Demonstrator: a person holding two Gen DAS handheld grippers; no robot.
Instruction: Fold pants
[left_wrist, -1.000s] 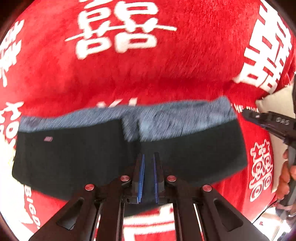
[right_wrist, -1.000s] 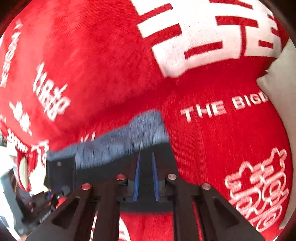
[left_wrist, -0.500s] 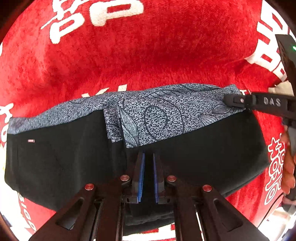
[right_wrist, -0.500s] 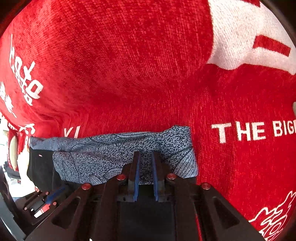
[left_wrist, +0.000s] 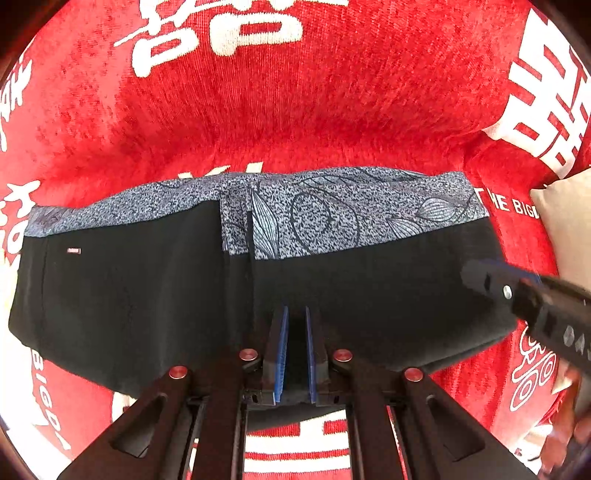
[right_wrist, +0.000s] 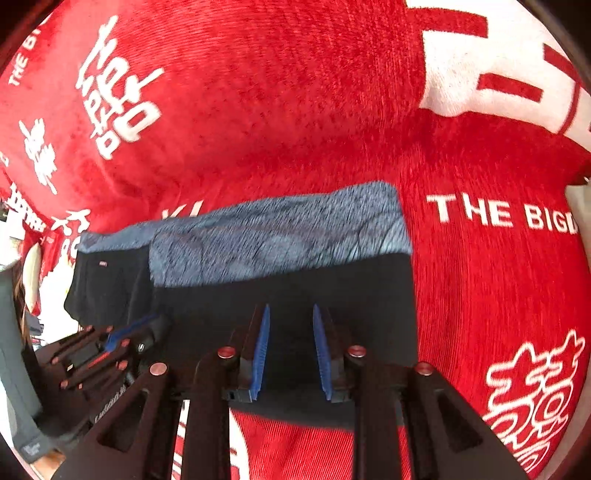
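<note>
Change since earlier: right gripper (right_wrist: 290, 350) has spread its jaws and pulled back off the patterned edge; the pants (left_wrist: 258, 280) now lie released and flatter.
Left gripper (left_wrist: 295, 350): jaws nearly together, a narrow gap between the blue pads, over the near black hem; whether cloth is pinched, I cannot tell.
Right gripper jaws: wide apart, holding nothing, above the black fabric.
Pants position: folded into a band on the red blanket (left_wrist: 314, 122), in front of both grippers.
Long axis: runs left to right across both views; grey patterned strip along the far side, black part on the near side.
Textures: pants smooth black knit with speckled grey leaf-print panel (left_wrist: 332, 218); blanket plush, ribbed, with white lettering.
Beside: beige cushion (left_wrist: 569, 229) at the right edge.
</note>
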